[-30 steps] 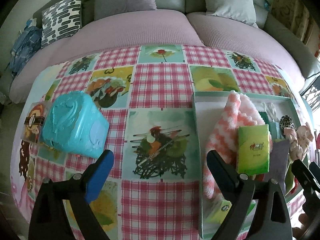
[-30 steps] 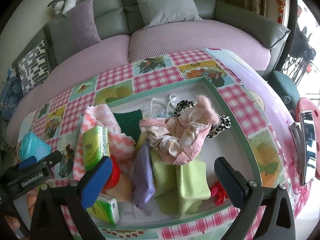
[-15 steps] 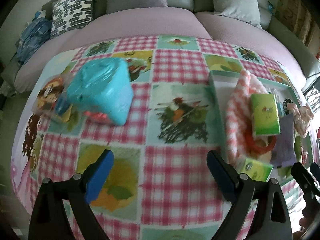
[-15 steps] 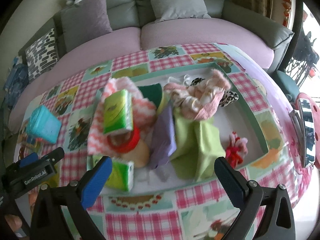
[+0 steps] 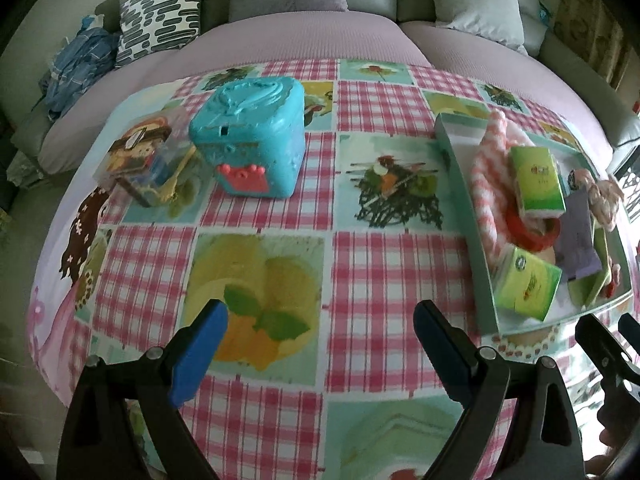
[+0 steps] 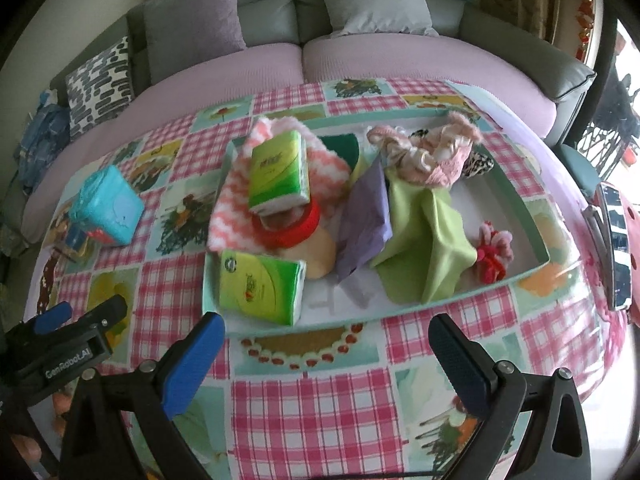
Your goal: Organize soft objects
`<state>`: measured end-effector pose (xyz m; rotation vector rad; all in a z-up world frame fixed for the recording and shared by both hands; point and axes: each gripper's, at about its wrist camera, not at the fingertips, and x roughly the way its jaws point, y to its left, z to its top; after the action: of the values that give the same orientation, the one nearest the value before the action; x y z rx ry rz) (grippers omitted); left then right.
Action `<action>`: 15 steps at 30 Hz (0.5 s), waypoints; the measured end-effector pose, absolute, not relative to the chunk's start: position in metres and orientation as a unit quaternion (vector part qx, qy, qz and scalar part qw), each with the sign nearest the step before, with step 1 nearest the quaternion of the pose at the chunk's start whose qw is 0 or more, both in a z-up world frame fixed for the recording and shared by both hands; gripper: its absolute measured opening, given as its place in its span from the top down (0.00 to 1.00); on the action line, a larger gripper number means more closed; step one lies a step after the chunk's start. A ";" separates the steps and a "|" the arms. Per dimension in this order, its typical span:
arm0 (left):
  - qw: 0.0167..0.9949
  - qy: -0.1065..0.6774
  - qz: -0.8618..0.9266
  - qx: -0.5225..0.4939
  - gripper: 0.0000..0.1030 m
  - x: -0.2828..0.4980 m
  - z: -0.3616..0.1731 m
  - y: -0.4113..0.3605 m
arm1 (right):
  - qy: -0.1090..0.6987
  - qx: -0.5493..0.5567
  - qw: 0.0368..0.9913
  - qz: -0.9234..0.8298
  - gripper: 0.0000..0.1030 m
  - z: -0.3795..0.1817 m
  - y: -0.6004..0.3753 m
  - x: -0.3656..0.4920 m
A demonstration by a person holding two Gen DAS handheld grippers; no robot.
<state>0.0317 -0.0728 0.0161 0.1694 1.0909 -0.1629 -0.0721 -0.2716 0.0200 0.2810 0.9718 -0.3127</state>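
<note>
A teal-rimmed tray (image 6: pixel 524 216) on the checked tablecloth holds soft things: a pink-white knit cloth (image 6: pixel 240 204), two green tissue packs (image 6: pixel 278 172) (image 6: pixel 260 286), a purple cloth (image 6: pixel 366 216), a lime cloth (image 6: pixel 430 236), pink fluffy scrunchies (image 6: pixel 424 152) and a red-pink pompom (image 6: pixel 492 254). The tray also shows at the right of the left wrist view (image 5: pixel 460 152). My right gripper (image 6: pixel 328 356) is open and empty, near the tray's front rim. My left gripper (image 5: pixel 320 340) is open and empty over bare tablecloth, left of the tray.
A turquoise plastic box (image 5: pixel 252 152) and a clear box with a cartoon lid (image 5: pixel 136 160) stand at the table's left. A pink sofa (image 5: pixel 312 36) with cushions curves behind the table. A phone (image 6: pixel 616 240) lies at the right edge.
Both grippers have pulled back toward the near table edge and up. The tray and the turquoise box now sit farther away in both views. Both stay open.
</note>
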 end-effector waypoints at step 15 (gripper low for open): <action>0.849 0.520 -0.056 0.078 0.09 0.026 0.013 -0.062 | 0.466 0.122 0.863 -0.156 0.00 0.011 -0.271 -0.070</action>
<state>0.0262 -0.0622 0.0126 0.1651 1.0950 -0.1174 -0.0695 -0.2712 0.0115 0.2562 0.9766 -0.3262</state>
